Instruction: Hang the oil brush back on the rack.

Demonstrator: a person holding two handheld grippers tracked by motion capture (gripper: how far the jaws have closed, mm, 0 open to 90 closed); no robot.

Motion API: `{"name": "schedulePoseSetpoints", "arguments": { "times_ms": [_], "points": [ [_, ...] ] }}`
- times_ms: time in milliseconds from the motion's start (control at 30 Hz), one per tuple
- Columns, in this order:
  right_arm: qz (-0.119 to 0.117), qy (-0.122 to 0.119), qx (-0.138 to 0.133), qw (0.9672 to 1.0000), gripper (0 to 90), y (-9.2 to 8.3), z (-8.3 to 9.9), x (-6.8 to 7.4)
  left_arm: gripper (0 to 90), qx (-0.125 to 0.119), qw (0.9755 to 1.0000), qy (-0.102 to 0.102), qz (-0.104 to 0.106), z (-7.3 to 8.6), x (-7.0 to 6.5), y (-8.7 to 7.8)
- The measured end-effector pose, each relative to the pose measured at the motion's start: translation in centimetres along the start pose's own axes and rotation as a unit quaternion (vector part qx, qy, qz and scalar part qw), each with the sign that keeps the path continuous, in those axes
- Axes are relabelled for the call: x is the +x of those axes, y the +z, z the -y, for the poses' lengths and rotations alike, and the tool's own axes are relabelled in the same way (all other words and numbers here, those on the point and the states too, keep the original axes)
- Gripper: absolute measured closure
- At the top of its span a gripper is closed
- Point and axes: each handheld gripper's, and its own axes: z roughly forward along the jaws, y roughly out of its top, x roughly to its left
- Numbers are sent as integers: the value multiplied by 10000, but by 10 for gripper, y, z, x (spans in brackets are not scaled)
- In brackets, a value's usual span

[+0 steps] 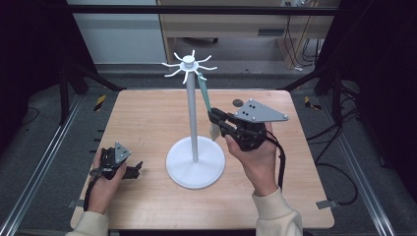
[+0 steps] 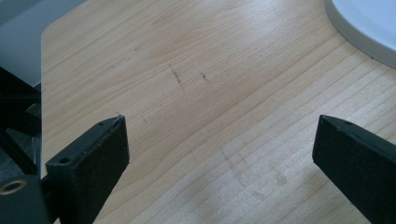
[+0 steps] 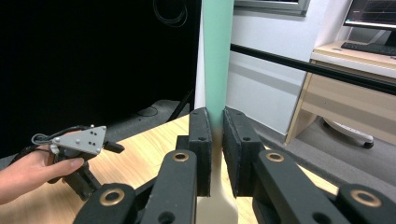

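A white stand [image 1: 194, 123] with a round base rises from the middle of the wooden table [image 1: 142, 118]; a ring of hooks [image 1: 188, 61] crowns it. A long utensil [image 1: 204, 93] with a teal handle and a cream lower end hangs from one hook on the stand's right. My right gripper [image 1: 214, 118] is shut on the utensil's lower part. In the right gripper view the teal handle [image 3: 217, 56] runs straight up from between the pressed pads of the right gripper [image 3: 217, 121]. My left gripper [image 1: 137, 169] rests low on the table's left, open, with bare wood between the jaws of the left gripper [image 2: 219, 140].
A small dark round object [image 1: 237, 103] lies on the table behind my right hand. The stand's base [image 2: 369, 23] sits close to the left gripper's far side. Black frame posts and floor rails flank the table; a wooden desk [image 3: 355, 93] stands beyond.
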Motion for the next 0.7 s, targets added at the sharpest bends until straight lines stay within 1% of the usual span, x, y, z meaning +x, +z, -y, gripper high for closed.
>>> {"name": "schedulePoseSetpoints", "arguments": {
  "times_ms": [233, 300, 367, 567, 700],
  "points": [
    [-17, 5, 9, 10000, 818, 2, 0, 0, 31, -32, 10000, -43, -2, 0, 0, 0],
    [-24, 1, -6, 10000, 816, 2, 0, 0, 31, -15, 10000, -26, -6, 0, 1, -1],
    [-37, -9, -11, 10000, 800, 1, 0, 1, 30, -18, 10000, -36, -13, 0, 1, -1],
    [31, -5, -46, 10000, 772, -4, -1, 0, 30, -14, 10000, -37, -19, 0, 1, -1],
    [179, -50, -52, 9998, 730, -10, -2, -1, 30, -36, 10000, -47, -10, 0, 0, 0]
  ]
}}
